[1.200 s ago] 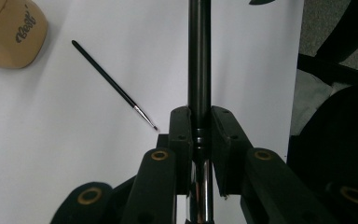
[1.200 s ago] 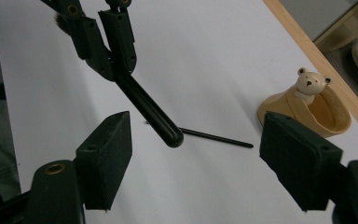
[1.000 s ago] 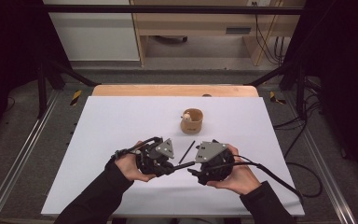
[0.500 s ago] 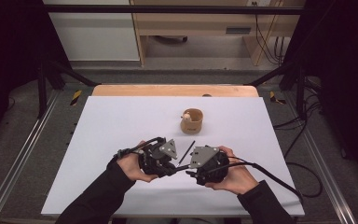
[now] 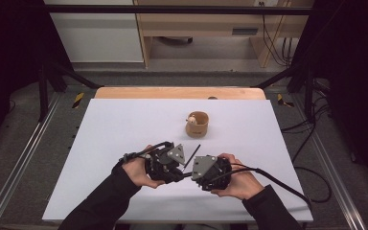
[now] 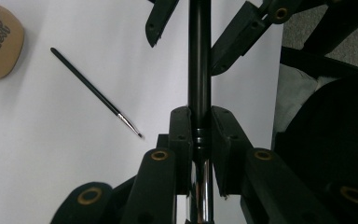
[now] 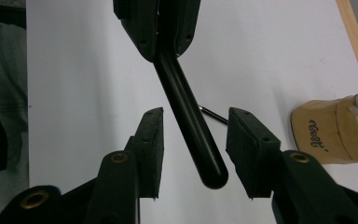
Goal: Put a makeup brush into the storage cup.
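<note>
sleeves: black, long | left gripper (image 5: 172, 168): black, grey three-cornered plate, brass-ringed screws | right gripper (image 5: 197, 173): same, black cable

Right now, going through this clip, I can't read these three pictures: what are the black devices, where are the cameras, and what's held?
A person holds a handheld two-jaw gripper in each hand. The high view looks down on the white table. Each gripper also carries its own camera looking along its jaws. The left gripper is shut on a thick black handle, apparently a brush's. The right gripper has just been closing around that handle's free end without pressing yet. A thin brush and a tan cup rest on the table.
</note>
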Demonstrator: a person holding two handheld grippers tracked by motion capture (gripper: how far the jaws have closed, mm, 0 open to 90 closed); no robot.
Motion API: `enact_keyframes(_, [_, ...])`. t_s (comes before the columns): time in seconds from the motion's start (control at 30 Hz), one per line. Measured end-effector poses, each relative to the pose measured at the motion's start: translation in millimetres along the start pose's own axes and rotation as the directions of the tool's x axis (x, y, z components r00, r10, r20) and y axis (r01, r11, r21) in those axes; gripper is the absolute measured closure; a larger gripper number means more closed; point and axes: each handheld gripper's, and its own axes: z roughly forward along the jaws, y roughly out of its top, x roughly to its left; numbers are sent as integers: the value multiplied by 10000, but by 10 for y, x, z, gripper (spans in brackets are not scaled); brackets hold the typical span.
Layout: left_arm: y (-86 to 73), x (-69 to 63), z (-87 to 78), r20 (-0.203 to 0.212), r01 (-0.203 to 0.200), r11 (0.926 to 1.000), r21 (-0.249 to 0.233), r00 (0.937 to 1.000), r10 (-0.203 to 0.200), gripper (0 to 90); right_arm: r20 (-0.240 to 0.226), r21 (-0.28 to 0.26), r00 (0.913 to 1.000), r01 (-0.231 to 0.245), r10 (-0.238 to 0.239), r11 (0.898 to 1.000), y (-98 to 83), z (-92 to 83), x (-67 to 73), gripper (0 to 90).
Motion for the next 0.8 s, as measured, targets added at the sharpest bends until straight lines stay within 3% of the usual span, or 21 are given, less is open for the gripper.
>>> enact_keyframes(0.3, [10, -13, 19, 56, -71, 10000, 68, 10000, 71, 788, -79, -128, 9998, 206, -207, 9997, 9, 32, 39, 686])
enact_keyframes(0.5, [1, -5, 31, 64, -177, 9998, 135, 9998, 176, 787, -210, -91, 9980, 588, -590, 9982, 1, 38, 36, 704])
enact_keyframes(0.8, [-37, 8, 18, -2, -167, 9998, -55, 9999, 167, 767, -298, -140, 9970, 709, -713, 9974, -7, 48, 33, 735])
